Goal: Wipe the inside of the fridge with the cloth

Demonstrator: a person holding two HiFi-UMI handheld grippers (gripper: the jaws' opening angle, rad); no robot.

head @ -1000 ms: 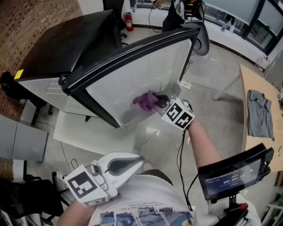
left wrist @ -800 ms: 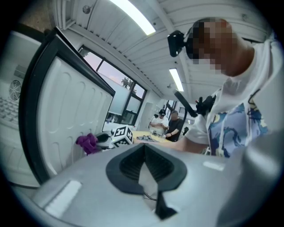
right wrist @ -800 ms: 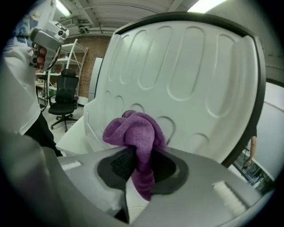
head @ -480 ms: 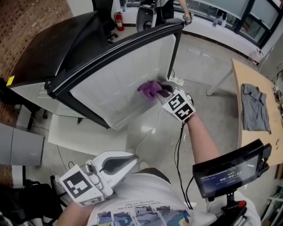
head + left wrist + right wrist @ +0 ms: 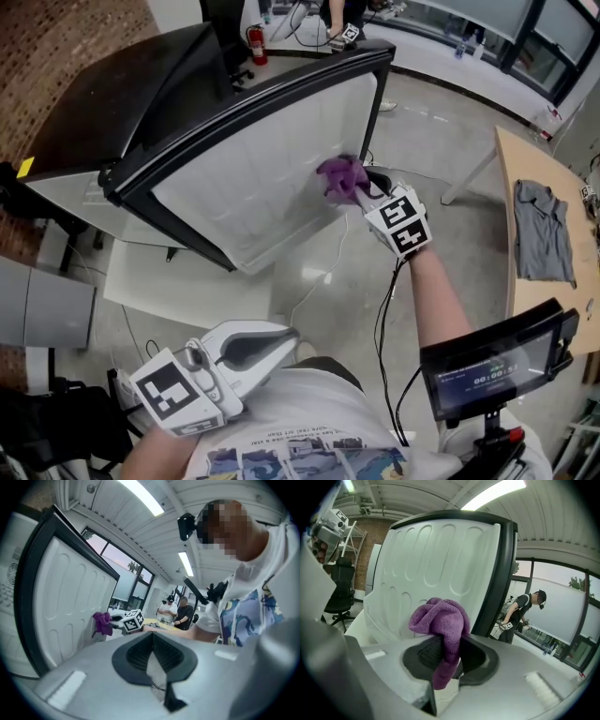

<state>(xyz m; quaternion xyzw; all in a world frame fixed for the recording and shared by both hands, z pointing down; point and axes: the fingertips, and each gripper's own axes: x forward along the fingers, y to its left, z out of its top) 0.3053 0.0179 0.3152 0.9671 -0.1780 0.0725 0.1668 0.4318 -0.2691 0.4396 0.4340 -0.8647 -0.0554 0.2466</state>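
A purple cloth (image 5: 343,178) is bunched against the white ribbed inner panel of the open fridge door (image 5: 262,178), near the door's right edge. My right gripper (image 5: 367,186) is shut on the cloth (image 5: 443,625), which hangs down between its jaws in the right gripper view, close to the door panel (image 5: 436,569). My left gripper (image 5: 292,339) is low at the front by the person's body, shut with nothing in it. In the left gripper view the cloth (image 5: 102,623) and the right gripper's marker cube (image 5: 133,620) show far ahead.
The black fridge body (image 5: 122,94) lies behind the door. A wooden table (image 5: 548,225) with a grey garment (image 5: 544,230) stands at the right. A screen on a mount (image 5: 492,361) sits low right. Cables (image 5: 323,272) trail on the floor. People stand in the background.
My right gripper has slid the cloth along the door panel to the right and upward, toward the door's black edge. The left gripper has stayed where it was.
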